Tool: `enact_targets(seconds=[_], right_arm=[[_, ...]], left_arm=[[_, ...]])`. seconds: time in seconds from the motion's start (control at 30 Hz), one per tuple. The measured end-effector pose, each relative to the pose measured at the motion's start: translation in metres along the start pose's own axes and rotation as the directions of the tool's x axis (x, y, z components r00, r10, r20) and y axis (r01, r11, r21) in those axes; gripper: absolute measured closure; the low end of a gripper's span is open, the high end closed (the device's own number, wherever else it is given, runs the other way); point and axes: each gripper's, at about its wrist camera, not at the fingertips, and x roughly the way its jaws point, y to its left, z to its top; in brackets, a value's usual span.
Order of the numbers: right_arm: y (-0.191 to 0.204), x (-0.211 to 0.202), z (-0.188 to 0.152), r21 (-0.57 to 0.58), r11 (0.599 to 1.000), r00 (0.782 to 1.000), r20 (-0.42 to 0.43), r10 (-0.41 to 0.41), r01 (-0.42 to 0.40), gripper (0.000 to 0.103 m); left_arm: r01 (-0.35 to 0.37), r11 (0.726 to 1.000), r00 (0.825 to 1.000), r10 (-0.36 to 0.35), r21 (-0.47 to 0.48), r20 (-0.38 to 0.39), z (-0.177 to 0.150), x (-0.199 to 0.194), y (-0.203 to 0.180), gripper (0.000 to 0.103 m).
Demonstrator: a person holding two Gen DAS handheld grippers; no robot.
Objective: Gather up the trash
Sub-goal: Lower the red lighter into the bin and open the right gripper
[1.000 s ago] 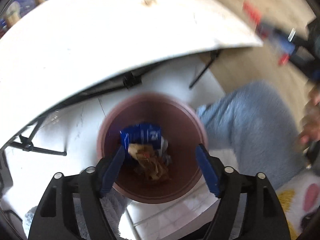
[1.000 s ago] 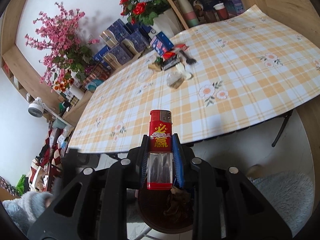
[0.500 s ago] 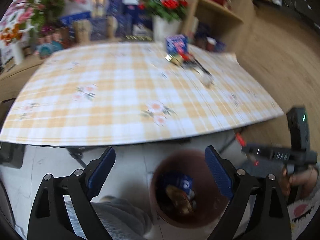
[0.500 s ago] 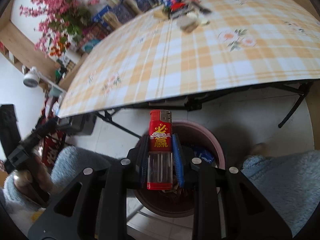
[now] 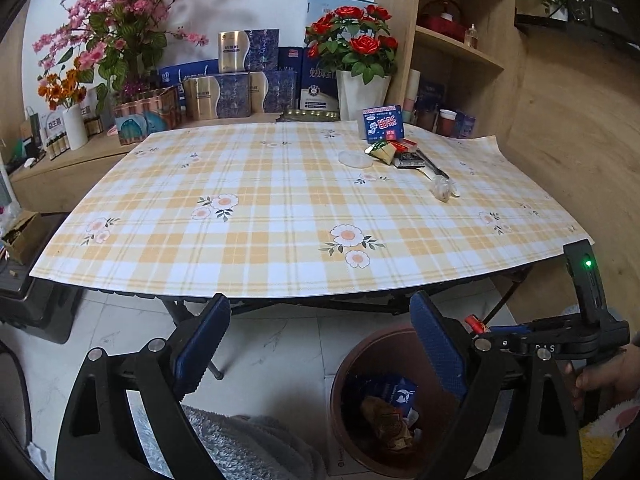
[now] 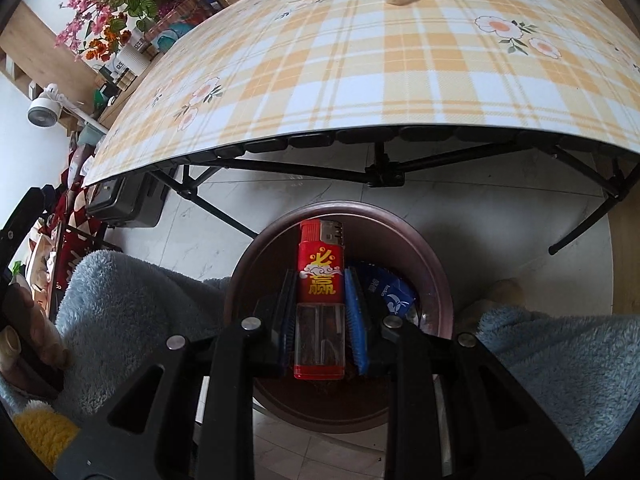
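White marble-look floor tiles (image 5: 280,344) lie under a folding table w/ black cross-braced legs (image 6: 384,172); its top carries a yellow-and-white plaid cloth (image 5: 280,216) printed w/ flowers. Wood shelving (image 5: 452,40) stands at the back right, w/ red roses in a white pot (image 5: 360,84), pink blossom sprays (image 5: 120,20) and blue gift boxes (image 5: 236,80) along the wall.

Left gripper (image 5: 320,344): jaws spread wide, blue pads (image 5: 200,344) well apart, nothing between them; it points over the near table edge.

Right gripper (image 6: 320,312): jaws pinch a red lighter (image 6: 320,276) by its sides. Lighter upright along the fingers, metal head away from the camera, clear fuel tank nearest the camera. It hangs directly above the mouth of the bin. In the left wrist view the same gripper shows at the right edge, side-on, w/ a green light on its body and a hand (image 5: 604,376) on the handle.

Brown round bin (image 6: 436,280) stands on the floor just in front of the table, between fuzzy blue-grey trouser legs (image 6: 128,300). Inside: a blue wrapper (image 6: 388,292) and crumpled brownish scraps (image 5: 388,424).

Remaining trash sits at the far right of the tabletop: a blue-and-red box (image 5: 382,122), a green-gold wrapper (image 5: 382,150), a dark packet (image 5: 408,159), a clear round lid (image 5: 354,159) and a crumpled clear wrapper (image 5: 442,190).
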Motion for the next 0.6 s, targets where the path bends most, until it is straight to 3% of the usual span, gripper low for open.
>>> enact_targets(seconds=[0.4, 0.6], right_arm=[[0.0035, 0.004, -0.0027, -0.01, 1.0, 1.0, -0.01, -0.006, 0.006, 0.076], [0.0002, -0.0035, -0.002, 0.004, 1.0, 1.0, 0.02, 0.002, -0.002, 0.063]], left_arm=[[-0.005, 1.0, 1.0, 0.004, -0.031, -0.025, -0.0024, 0.0045, 0.0065, 0.014], [-0.007, 1.0, 1.0, 0.006, -0.025, -0.027, -0.002, 0.004, 0.0052, 0.014]])
